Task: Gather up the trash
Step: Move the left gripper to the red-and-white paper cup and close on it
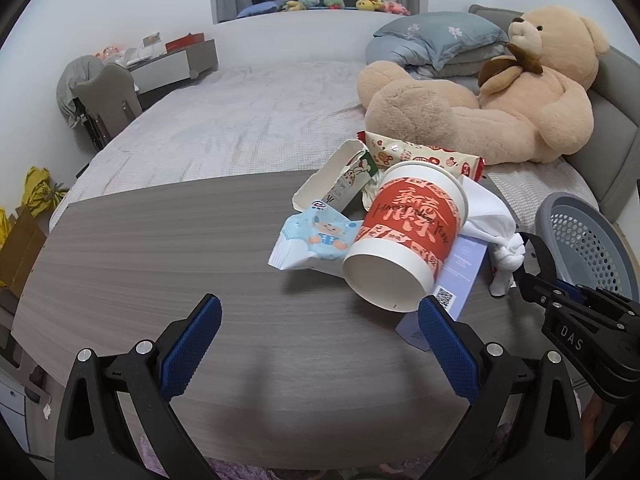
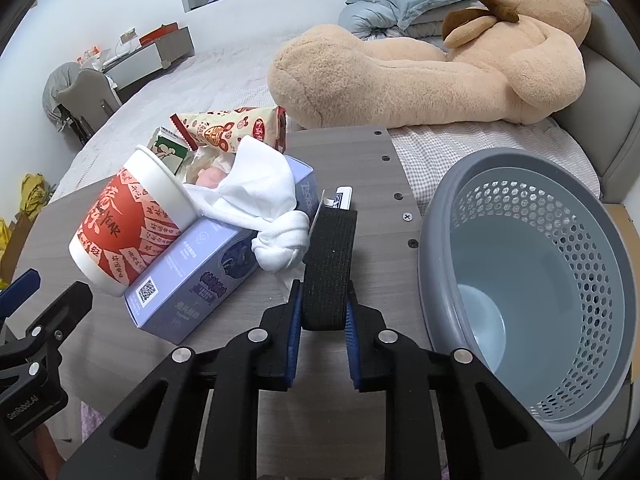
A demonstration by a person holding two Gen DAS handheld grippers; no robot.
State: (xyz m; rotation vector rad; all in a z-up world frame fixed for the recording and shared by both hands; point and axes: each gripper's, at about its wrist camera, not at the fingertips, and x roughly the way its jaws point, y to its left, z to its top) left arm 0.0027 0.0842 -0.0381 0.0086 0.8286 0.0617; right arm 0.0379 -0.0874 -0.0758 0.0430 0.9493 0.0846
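Note:
A pile of trash lies on the grey wooden table point(image 1: 160, 248): a red and white paper cup point(image 1: 404, 240) on its side, a lilac box point(image 2: 200, 276), a knotted white cloth point(image 2: 272, 216), a blue tissue pack point(image 1: 316, 236), a white carton point(image 1: 340, 176) and a snack wrapper point(image 1: 420, 152). My left gripper point(image 1: 320, 320) is open and empty, just in front of the cup. My right gripper point(image 2: 323, 312) is shut on a black flat object point(image 2: 330, 264), held between the pile and the grey perforated basket point(image 2: 532, 280).
A large teddy bear point(image 2: 420, 60) and pillows point(image 1: 436, 40) lie on the bed behind the table. A chair point(image 1: 108, 96) and a cluttered desk point(image 1: 168, 60) stand far left. The right gripper also shows in the left wrist view point(image 1: 532, 256).

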